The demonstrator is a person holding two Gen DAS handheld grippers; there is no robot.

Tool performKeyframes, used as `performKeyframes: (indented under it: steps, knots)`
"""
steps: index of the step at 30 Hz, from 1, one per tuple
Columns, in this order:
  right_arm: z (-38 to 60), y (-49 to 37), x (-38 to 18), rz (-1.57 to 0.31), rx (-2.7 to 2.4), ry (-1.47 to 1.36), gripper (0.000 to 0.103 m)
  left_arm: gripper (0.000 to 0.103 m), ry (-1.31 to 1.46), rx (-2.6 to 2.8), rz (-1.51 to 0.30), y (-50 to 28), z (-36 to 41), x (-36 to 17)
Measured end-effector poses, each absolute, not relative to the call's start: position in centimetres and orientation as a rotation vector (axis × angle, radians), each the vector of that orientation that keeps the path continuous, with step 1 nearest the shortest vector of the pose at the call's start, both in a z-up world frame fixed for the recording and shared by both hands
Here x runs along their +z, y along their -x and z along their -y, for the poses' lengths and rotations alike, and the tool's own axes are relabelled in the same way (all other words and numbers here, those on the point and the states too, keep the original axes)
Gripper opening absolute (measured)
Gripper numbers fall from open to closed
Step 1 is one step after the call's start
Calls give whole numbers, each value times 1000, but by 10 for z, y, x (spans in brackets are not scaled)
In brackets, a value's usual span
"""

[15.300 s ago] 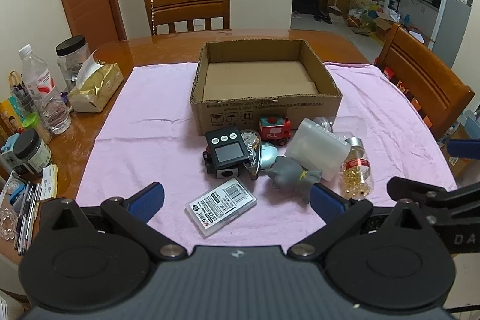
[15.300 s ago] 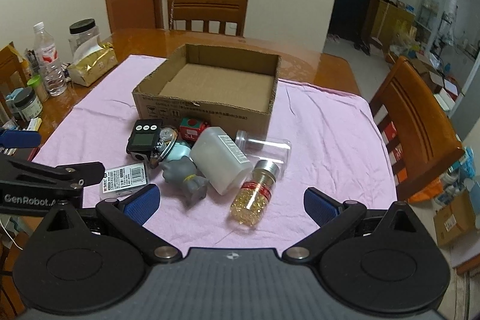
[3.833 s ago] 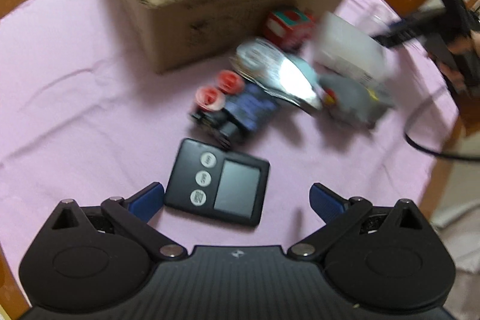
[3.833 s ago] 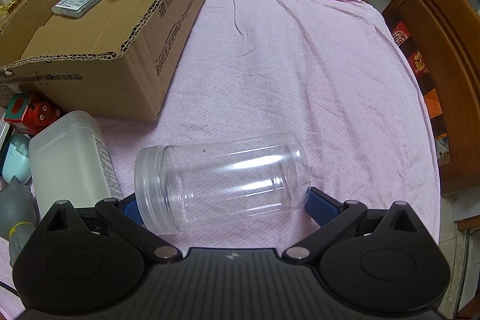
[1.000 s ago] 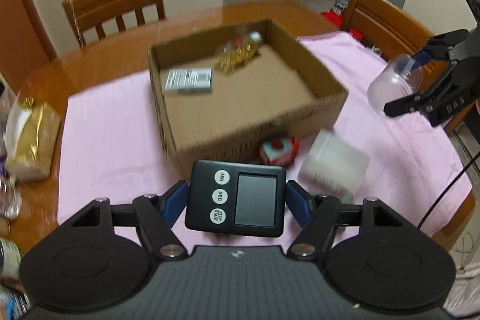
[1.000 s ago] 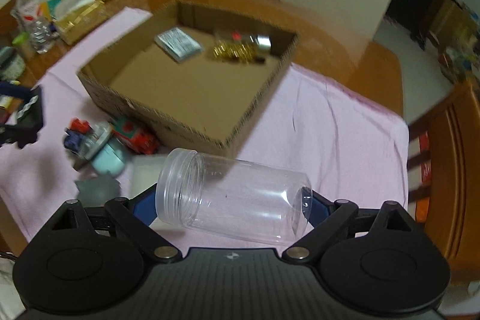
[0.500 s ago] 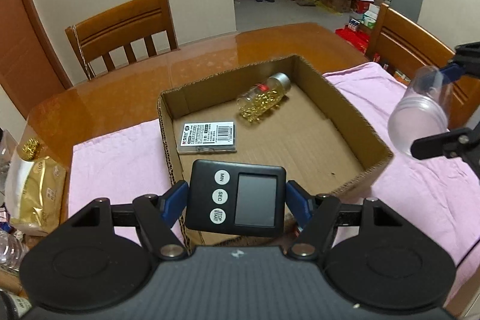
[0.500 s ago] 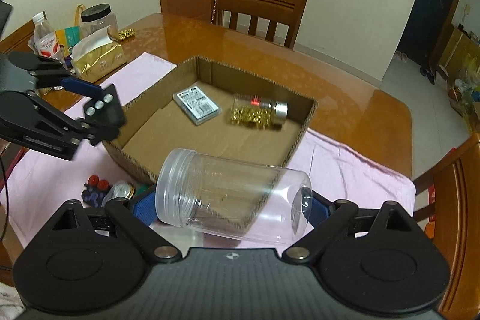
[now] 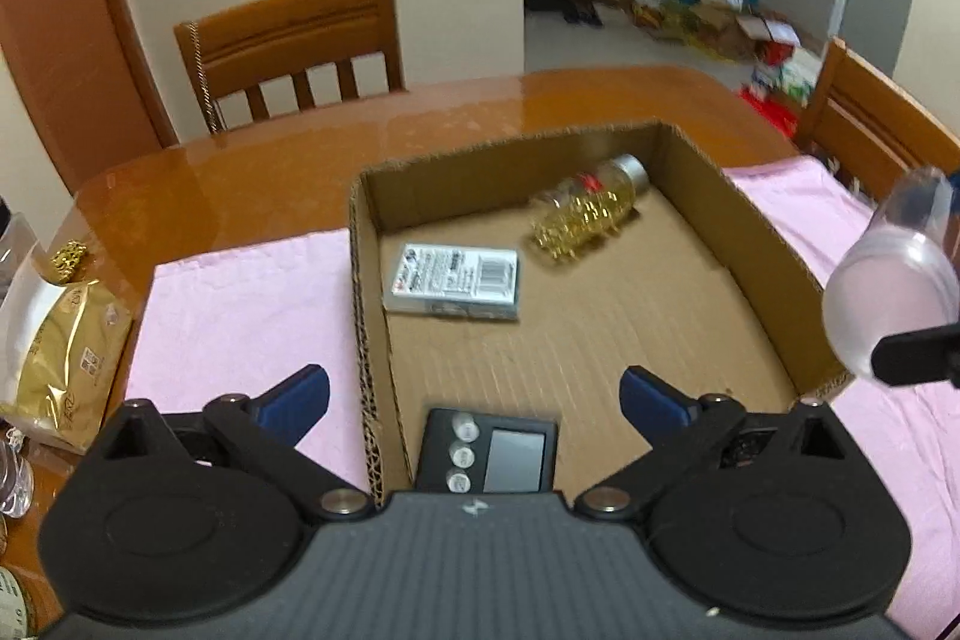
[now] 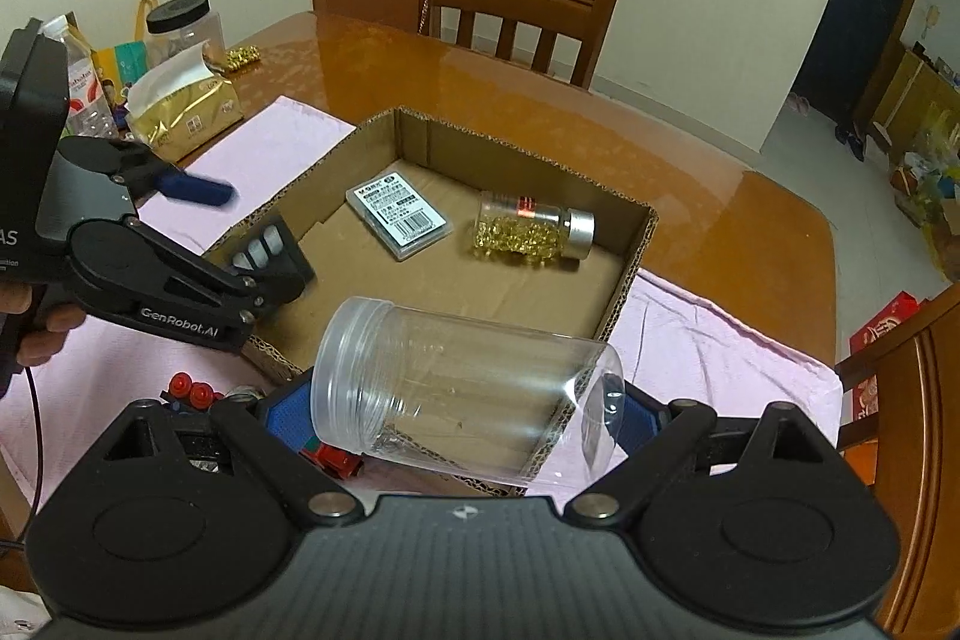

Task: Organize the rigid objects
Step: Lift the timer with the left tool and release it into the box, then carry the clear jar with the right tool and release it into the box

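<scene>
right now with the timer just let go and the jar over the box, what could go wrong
1. The timer sits at the box wall's near corner, the left gripper opening with nothing between its fingers; it may land tilted against the wall.
2. The clear jar lies sideways in the right gripper, held end to end; smooth and round, it could slip or roll into the pill bottle once released.
3. The grippers are close over the box and could collide.
</scene>
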State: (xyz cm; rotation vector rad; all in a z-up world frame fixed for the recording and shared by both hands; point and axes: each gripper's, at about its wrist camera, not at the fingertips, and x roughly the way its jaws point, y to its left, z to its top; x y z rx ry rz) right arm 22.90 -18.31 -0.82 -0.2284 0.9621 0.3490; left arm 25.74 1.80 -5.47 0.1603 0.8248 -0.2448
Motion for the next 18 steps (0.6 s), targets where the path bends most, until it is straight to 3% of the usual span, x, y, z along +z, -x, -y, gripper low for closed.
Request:
performKeyframes:
  steps: [18]
  knots:
    - [154,-276,-24,-1031,315,205,97,102,0,-119,-877,-211,-77,-53]
